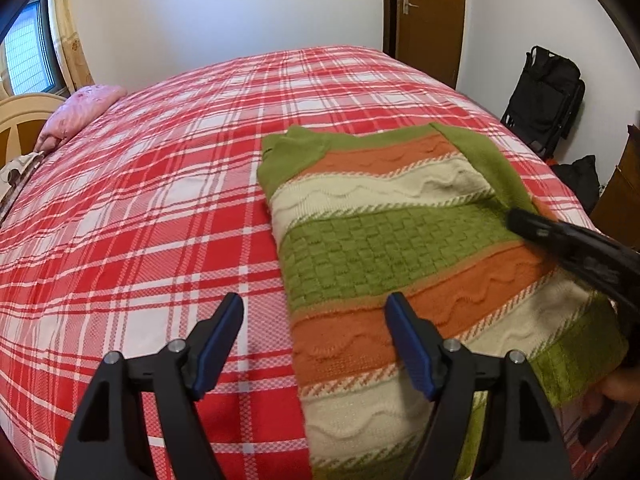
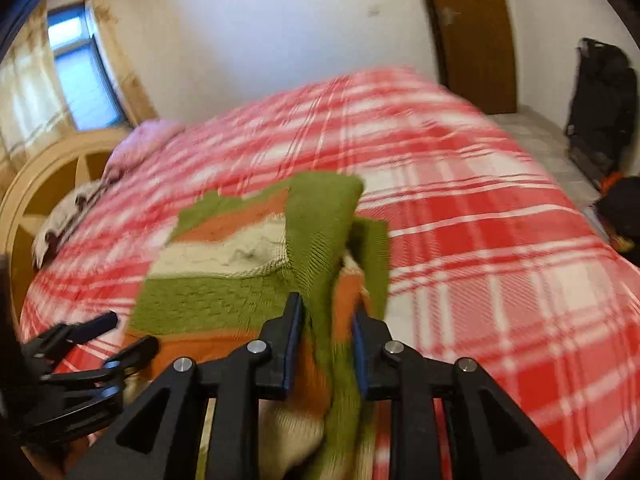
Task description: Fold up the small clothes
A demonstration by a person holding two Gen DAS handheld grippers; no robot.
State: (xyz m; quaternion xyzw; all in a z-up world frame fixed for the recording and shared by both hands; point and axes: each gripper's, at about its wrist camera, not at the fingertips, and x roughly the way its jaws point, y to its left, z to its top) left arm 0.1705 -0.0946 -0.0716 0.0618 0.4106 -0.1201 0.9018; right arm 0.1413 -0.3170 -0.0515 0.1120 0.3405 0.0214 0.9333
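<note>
From the left wrist camera, a striped knit sweater (image 1: 404, 248) in green, orange and cream bands lies flat on a bed covered with a red-and-white plaid bedspread (image 1: 152, 216). The sweater sits on the right part of the bed, one green sleeve folded diagonally across its upper right. The left gripper (image 1: 314, 340) hangs above the sweater's left edge with its blue-padded jaws spread wide and nothing between them. The right gripper (image 1: 576, 252) reaches in from the right over the sweater's right side; from here I cannot tell how far its jaws are apart. A pink pillow (image 1: 80, 114) lies at the far left by a pale wooden headboard (image 1: 24, 120), and a black bag (image 1: 546, 96) leans against the wall beside a brown door (image 1: 430, 16).

The right wrist camera is blurred. Here the right gripper (image 2: 326, 334) has its jaws narrowly parted, with a bunched fold of the sweater (image 2: 240, 280) passing between them; the green sleeve rises in a ridge just ahead. Whether the pads press the cloth is unclear. The left gripper (image 2: 120, 336) shows at the lower left, jaws apart, beside the sweater's near left edge.
</note>
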